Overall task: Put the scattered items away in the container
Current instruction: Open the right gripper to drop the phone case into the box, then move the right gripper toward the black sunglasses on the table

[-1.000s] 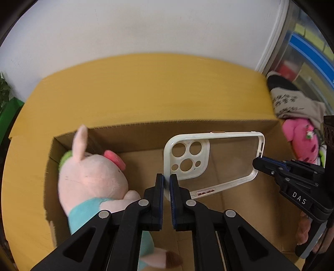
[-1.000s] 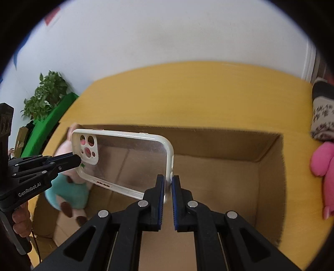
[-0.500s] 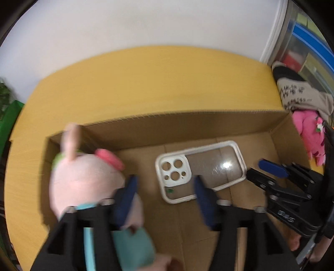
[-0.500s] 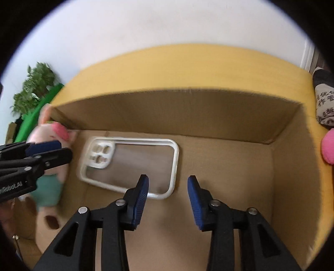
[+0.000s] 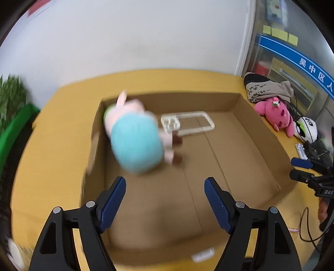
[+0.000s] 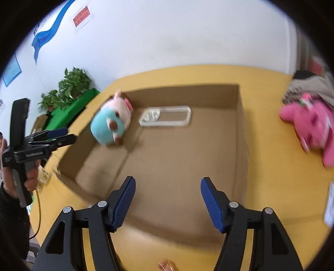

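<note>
1. Setting: looks like an office or institutional room, not a home
2. Evidence: plain white wall (image 6: 167,37) with a blue banner (image 5: 296,60) in Chinese characters and a red notice (image 6: 81,16)
3. Yellow sticky notes (image 5: 279,34) on a glass partition; potted plant (image 6: 71,87) in a corner

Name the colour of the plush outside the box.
Pink plush, clearest in the right wrist view.

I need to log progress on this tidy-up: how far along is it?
Done: the clear phone case lies flat on the cardboard box floor, beside the pink plush in a teal outfit, also inside. In hand: nothing; the left gripper and right gripper are both open and empty. Left: the bright pink plush and the panda toy sit outside on the yellow table.
</note>
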A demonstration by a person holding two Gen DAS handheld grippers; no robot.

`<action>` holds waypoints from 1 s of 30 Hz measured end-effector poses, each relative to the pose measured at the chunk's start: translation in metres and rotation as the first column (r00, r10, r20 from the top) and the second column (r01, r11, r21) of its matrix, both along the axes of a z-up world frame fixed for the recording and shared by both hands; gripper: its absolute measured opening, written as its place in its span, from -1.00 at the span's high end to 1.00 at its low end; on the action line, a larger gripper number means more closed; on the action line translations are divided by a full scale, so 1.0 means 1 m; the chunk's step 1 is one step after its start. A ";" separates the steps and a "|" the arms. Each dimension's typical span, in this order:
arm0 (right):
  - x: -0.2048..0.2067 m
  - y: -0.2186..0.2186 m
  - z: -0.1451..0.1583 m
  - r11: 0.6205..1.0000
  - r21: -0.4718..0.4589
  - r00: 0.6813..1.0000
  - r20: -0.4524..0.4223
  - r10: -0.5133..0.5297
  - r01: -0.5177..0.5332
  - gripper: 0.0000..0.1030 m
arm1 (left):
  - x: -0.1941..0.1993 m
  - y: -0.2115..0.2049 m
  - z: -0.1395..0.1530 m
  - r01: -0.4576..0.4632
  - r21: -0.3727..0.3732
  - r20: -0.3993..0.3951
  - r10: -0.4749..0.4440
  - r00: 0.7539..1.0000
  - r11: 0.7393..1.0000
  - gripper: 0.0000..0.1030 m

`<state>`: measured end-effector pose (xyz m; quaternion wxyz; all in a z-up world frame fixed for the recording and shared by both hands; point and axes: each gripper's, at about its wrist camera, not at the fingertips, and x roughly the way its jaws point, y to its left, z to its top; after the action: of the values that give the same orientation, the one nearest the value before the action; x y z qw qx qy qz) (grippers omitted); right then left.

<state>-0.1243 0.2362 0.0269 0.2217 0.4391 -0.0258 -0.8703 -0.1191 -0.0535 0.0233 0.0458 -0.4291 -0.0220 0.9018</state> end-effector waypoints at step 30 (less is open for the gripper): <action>0.141 -0.028 0.029 1.000 0.005 0.982 -0.190 -0.011 0.012 -0.36 | 0.142 0.057 0.017 0.026 0.111 -0.162 -0.007 0.987 0.993 -0.67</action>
<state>0.0163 0.2081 0.0561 0.2166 0.3546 -0.0042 -0.9096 0.0227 0.0031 0.0398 0.0790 -0.3518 -0.0656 0.9304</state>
